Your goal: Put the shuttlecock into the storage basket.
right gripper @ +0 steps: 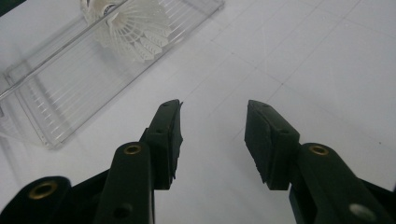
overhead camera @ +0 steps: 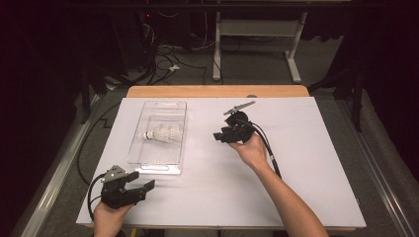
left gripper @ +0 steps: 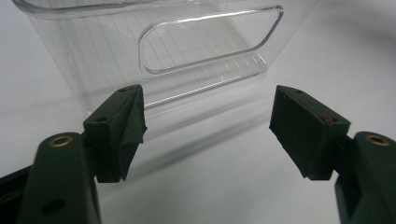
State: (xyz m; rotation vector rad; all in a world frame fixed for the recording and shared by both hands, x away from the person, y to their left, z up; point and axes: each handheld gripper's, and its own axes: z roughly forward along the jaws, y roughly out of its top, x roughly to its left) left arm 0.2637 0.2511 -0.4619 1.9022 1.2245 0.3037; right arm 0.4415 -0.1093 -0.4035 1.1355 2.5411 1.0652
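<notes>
- white shuttlecock (overhead camera: 161, 133) lying on its side inside clear plastic tray (overhead camera: 148, 160), in the far half of it, cork end toward the tray's left wall.
- tray resting flat on white bench (overhead camera: 296, 168), left of centre, long axis running away from the person.
- right hand-held gripper (overhead camera: 221, 136) hovering to the right of the tray, near the middle of the bench, pointing left toward the shuttlecock; released, jaws parted with only bare bench between them in the right gripper view (right gripper: 212, 140).
- shuttlecock (right gripper: 133, 28) seen ahead and up-left of those jaws, well apart from them, feathers fanned toward the camera.
- left hand-held gripper (overhead camera: 143, 181) near the bench's front left corner, just beside the tray's near end; released, jaws wide, nothing between them (left gripper: 208, 126).
- tray's near wall with handle cut-out (left gripper: 210, 44) directly ahead in the left gripper view, not touched.
</notes>
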